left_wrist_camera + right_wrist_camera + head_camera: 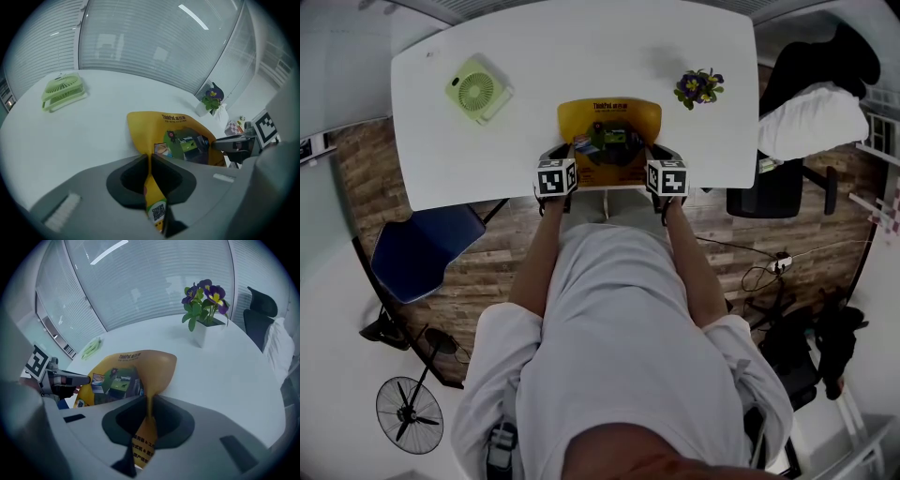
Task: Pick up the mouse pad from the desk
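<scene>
Near corners of the mouse pad (609,127) are hidden under the left gripper (565,157) and right gripper (655,155). Its small print is unreadable.

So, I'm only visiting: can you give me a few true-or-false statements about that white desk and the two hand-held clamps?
1. The left gripper and the right gripper are both shut on the yellow mouse pad. True.
2. The mouse pad lies completely flat on the desk. False: the gripped near corners bend upward between the jaws.
3. The green fan sits on the desk's right side. False: it sits on the left, well away from the pad.
4. A pot of purple flowers stands on the desk. True.
</scene>
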The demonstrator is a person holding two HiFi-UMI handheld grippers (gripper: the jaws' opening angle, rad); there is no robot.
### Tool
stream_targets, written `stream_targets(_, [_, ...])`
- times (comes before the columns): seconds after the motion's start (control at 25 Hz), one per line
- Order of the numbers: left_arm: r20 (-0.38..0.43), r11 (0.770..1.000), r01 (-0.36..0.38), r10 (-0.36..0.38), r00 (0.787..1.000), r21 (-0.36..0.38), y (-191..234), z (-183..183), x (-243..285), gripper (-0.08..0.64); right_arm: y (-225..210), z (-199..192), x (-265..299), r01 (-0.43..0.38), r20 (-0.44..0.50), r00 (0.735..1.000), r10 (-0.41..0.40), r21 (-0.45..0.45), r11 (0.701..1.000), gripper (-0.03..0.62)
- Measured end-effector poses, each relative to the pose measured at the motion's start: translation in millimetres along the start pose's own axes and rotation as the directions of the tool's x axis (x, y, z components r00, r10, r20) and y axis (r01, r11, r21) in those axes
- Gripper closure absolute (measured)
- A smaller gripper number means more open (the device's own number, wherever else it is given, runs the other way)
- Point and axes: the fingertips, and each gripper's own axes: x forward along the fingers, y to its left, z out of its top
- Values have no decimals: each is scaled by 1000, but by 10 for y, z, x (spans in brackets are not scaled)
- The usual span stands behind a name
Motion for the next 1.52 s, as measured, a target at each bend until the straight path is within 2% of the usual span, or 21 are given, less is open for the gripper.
stream_targets(0.24, [63, 999, 9, -11, 998, 38, -48, 146, -135, 531, 77, 174, -149, -3, 69, 998, 5, -39, 999, 541])
stream_targets(0.4, [140, 998, 9, -19, 990, 69, -94, 354, -301, 531, 124, 369, -328, 15, 151, 989, -4, -73, 997, 543])
stream_targets(0.56, [237, 992, -7, -23, 971, 125, -139, 638, -519, 531, 157, 608, -545, 32, 242, 970, -8, -94, 995, 543])
stream_targets(0.72, [348, 986, -22, -37, 937, 165, -211, 945, -844, 531, 234, 899, -845, 58, 343, 939, -12, -123, 991, 543])
stream_targets(0.92, [463, 980, -27, -69, 884, 198, -349, 1342, -1286, 531, 346, 1296, -1298, 68, 462, 887, 11, -153, 986, 543])
stream_targets(1.04, [527, 975, -26, -95, 844, 219, -459, 1589, -1586, 531, 404, 1533, -1603, 77, 530, 848, 27, -172, 982, 543])
stream_targets(1.24, [642, 957, -78, -125, 756, 278, -673, 1979, -2192, 531, 547, 1905, -2160, 89, 640, 766, 59, -196, 977, 543])
stream_targets(1.52, [761, 952, -107, -160, 628, 288, -860, 2334, -2953, 529, 805, 2353, -2861, 128, 759, 641, 116, -255, 958, 543])
